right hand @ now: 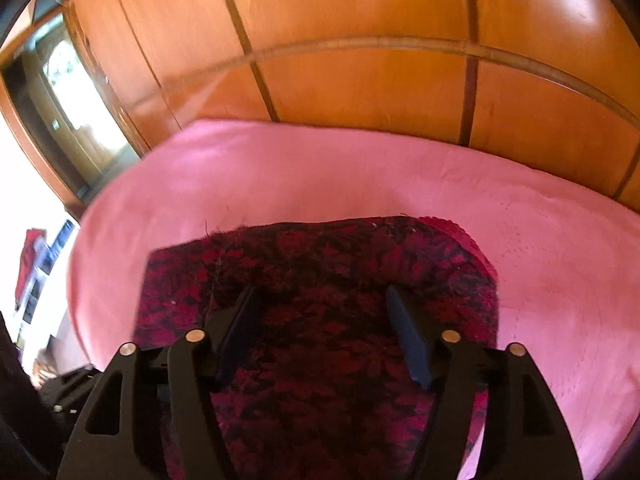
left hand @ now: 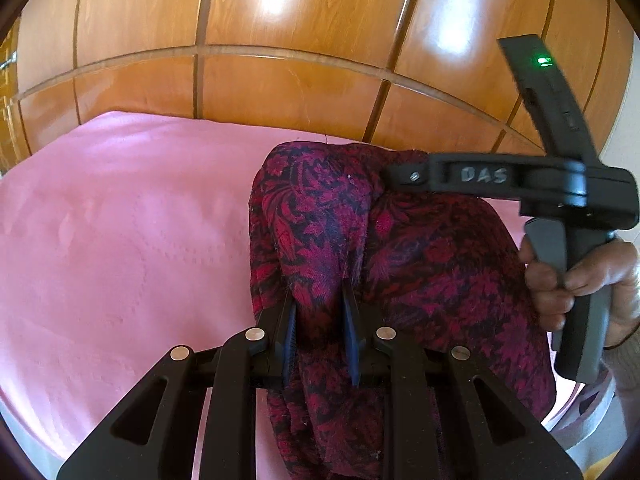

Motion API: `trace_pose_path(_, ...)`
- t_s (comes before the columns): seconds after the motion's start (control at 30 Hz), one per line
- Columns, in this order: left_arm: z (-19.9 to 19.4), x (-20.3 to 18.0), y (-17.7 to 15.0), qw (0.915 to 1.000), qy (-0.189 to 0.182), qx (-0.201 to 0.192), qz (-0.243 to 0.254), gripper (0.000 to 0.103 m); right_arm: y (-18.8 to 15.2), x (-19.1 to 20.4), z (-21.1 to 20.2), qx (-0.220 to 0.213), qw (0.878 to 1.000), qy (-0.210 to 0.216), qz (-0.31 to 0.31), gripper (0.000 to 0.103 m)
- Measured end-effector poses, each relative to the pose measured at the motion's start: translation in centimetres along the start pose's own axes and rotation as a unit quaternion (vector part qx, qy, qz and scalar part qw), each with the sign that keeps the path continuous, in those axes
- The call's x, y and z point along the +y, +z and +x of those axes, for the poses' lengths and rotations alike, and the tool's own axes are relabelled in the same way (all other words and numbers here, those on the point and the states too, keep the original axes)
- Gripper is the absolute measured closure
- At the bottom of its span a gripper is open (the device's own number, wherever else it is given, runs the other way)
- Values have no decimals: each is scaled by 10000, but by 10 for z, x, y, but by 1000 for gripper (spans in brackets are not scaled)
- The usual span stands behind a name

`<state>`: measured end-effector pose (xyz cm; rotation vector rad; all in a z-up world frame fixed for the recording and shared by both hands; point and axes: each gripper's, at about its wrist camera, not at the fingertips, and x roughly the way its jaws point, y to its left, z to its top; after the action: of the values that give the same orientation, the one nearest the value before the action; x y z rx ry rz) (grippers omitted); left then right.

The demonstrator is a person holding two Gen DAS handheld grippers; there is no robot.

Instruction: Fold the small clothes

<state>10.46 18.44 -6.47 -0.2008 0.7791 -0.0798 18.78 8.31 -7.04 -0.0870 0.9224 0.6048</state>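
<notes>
A small dark red and black patterned garment [left hand: 400,256] lies bunched on a pink cloth [left hand: 120,220]. My left gripper [left hand: 320,296] is shut on a fold of the garment near its front edge. In the left wrist view the right gripper [left hand: 394,172] reaches in from the right, held by a hand, with its tip at the garment's far top edge. In the right wrist view the right gripper [right hand: 320,300] is open, its fingers wide apart over the garment [right hand: 320,264], which spreads flat under them on the pink cloth [right hand: 320,176].
A glossy wooden panelled wall [left hand: 300,40] rises right behind the pink surface. In the right wrist view a dark mirror or glass door [right hand: 68,120] stands at the left, with a bright room beyond. The pink cloth extends wide to the left of the garment.
</notes>
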Motion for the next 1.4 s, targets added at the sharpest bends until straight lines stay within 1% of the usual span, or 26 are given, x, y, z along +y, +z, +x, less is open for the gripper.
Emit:
trace_pose_path(0.1,2,0,-3,10000,61,-14,14,84,-1,3,14,127,9998,-139,-99,29)
trace_pose_path(0.17,2,-2,-4,9999,131,-18,19,84,-2,6,21,144,9994,-271,-187,29)
trace_pose_path(0.27,-3,-3,-5,9998,196,-49,-22,84,-8,6,11,69,9996,-220,-157,28)
trace_pose_path(0.33,-6,-4,-6,9997,246,-76,-43,84,-10,4,7,-25,9998,-168,-125,27)
trace_pose_path(0.43,-11,-7,-7,9992,367,-127,16,84,-11,1,-2,-184,9998,-33,-77,22)
trace_pose_path(0.6,-23,-12,-11,9982,531,-254,69,84,-15,-2,-28,-463,9988,148,41,10)
trace_pose_path(0.8,-32,-16,-13,9965,742,-353,140,84,-30,-18,-66,-722,9953,463,449,7)
trace_pose_path(0.83,-34,-16,-14,9962,782,-362,137,76,-33,-21,-71,-755,9946,494,505,7)
trace_pose_path(0.87,-35,-16,-15,9957,833,-386,116,74,-39,-27,-79,-804,9934,544,606,6)
trace_pose_path(0.93,-36,-15,-17,9959,831,-360,94,73,-49,-36,-87,-841,9911,667,783,4)
trace_pose_path(1.0,-36,-14,-18,9958,847,-335,87,73,-60,-45,-92,-798,9884,857,969,3)
trace_pose_path(1.03,-35,-14,-18,9958,853,-327,101,70,-68,-50,-94,-775,9871,916,1056,3)
trace_pose_path(1.1,-34,-12,-18,9953,904,-330,121,67,-79,-57,-94,-712,9854,1008,1171,3)
trace_pose_path(1.17,-30,-9,-18,9959,858,-269,81,67,-93,-67,-89,-587,9818,1187,1361,3)
trace_pose_path(1.23,-27,-5,-21,9962,845,-215,50,61,-103,-75,-84,-495,9769,1388,1545,3)
trace_pose_path(1.27,-24,-1,-22,9964,825,-192,31,60,-111,-80,-78,-426,9717,1602,1683,2)
trace_pose_path(1.3,-21,2,-23,9968,781,-159,13,60,-115,-83,-73,-354,9683,1731,1768,2)
trace_pose_path(1.37,-14,10,-25,9978,658,-53,-47,58,-121,-86,-62,-180,9649,1874,1831,2)
trace_pose_path(1.4,-10,15,-26,9982,586,-14,-92,58,-124,-87,-54,-93,9616,2014,1862,2)
